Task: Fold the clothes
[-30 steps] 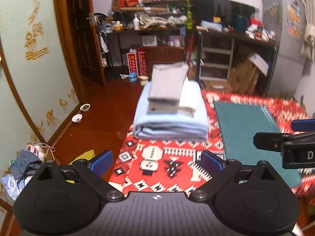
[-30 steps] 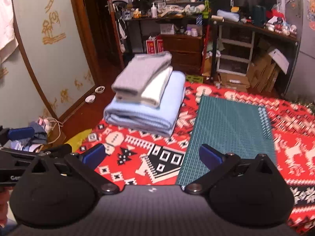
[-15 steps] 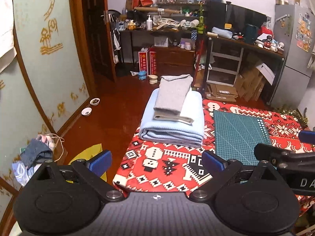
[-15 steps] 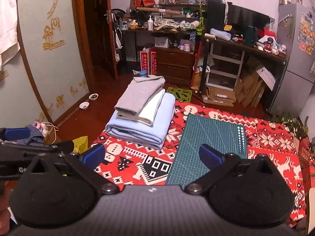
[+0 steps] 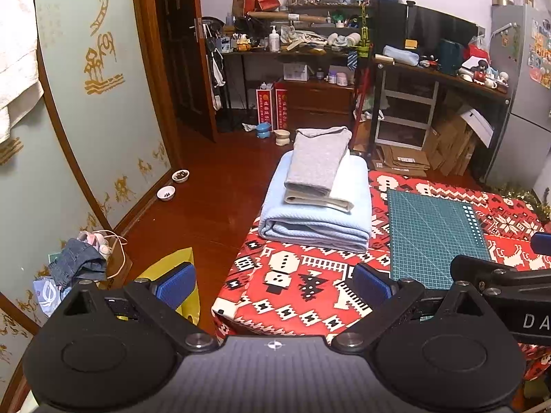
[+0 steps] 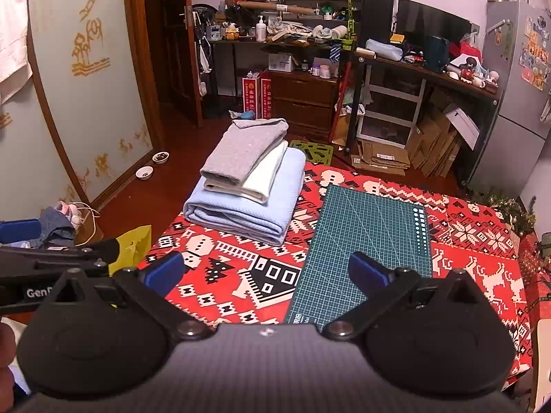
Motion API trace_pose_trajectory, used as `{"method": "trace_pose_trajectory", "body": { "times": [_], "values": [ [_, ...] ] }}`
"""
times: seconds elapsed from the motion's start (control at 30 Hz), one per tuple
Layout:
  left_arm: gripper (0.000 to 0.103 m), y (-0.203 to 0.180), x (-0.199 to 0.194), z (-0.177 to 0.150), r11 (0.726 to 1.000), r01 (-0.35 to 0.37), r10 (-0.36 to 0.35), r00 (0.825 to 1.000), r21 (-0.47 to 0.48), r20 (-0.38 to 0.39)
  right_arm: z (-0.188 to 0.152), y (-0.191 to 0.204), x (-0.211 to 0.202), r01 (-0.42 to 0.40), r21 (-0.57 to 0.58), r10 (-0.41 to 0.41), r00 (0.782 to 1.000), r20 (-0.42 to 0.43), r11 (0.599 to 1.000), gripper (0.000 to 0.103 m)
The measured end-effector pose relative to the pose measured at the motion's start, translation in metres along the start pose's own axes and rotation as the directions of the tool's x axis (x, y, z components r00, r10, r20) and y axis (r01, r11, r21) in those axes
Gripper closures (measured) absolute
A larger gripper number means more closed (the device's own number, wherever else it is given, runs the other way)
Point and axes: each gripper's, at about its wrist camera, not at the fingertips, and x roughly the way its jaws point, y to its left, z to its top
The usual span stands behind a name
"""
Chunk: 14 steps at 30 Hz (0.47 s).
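Three folded cloths sit stacked at the far left corner of the bench: a grey knit garment (image 5: pixel 318 160) on top, a cream folded cloth (image 5: pixel 339 189) under it, and a wide pale-blue folded blanket (image 5: pixel 316 220) at the bottom. Beneath them lies a red patterned tablecloth (image 5: pixel 296 285), and just beside the stack, to its right, a dark green gridded cutting mat (image 6: pixel 365 237) lies flat. Both tools hover near the bench's front edge, well apart from the stack. Fingers of the left gripper (image 5: pixel 273 280) are spread wide and hold nothing; those of the right gripper (image 6: pixel 263 272) are likewise wide apart and empty.
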Motion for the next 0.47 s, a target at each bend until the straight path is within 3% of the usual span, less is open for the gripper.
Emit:
{"method": "trace_pose_trajectory", "body": {
  "times": [0.47],
  "values": [
    [0.005,-0.0037,-0.0064,0.0011,1.000,-0.014,0.014,1.000,0.012,0.017,0.0011,-0.0027,-0.0041,0.008,0.005,-0.008,1.000,0.011,1.000,0.000]
  ]
}}
